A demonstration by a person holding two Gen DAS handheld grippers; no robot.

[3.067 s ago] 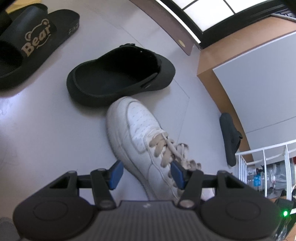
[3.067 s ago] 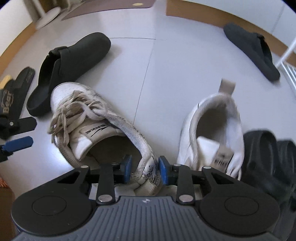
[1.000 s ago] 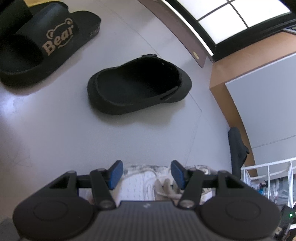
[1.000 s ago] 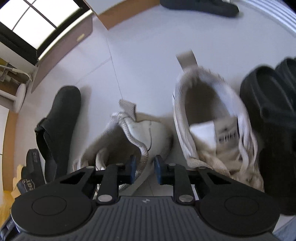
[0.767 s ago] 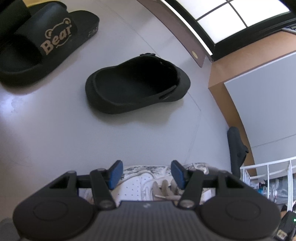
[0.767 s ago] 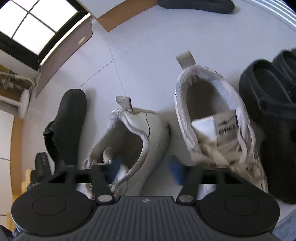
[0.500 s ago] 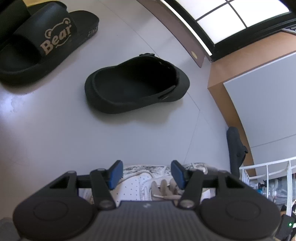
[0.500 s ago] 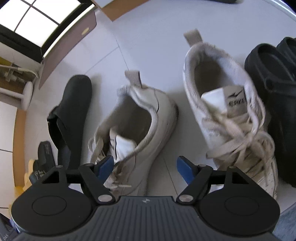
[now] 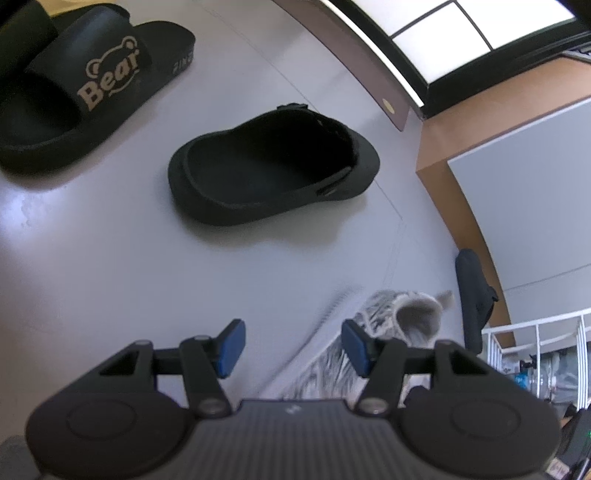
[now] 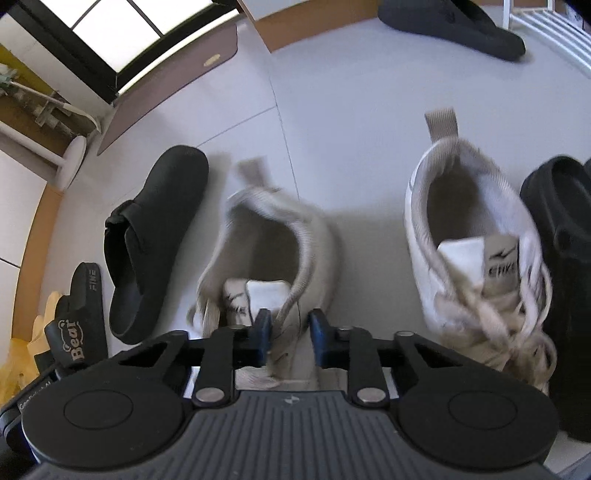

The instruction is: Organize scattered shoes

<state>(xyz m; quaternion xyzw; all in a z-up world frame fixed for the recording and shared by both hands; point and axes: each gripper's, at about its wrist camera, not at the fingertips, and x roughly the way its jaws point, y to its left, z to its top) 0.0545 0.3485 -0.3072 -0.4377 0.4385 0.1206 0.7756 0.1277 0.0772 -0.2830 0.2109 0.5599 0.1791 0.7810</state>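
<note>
My right gripper is closing its jaws on the side wall of a worn white sneaker, which shows blurred. The wall runs between the blue pads. Its mate, the second white sneaker, stands upright to the right, heel away from me. My left gripper is open over bare floor with nothing between its fingers. The gripped sneaker appears blurred just right of it. A black clog lies ahead of the left gripper and a black "Bear" slide at the far left.
Black clogs sit right of the sneaker pair. A dark slipper lies by the white wire rack near the wall. In the right wrist view the single black clog and Bear slide lie to the left.
My right gripper let go of the sneaker's collar, opened wide, then closed again on its side wall. In the left wrist view the sneaker slid right from under the gripper. The left gripper held still.
</note>
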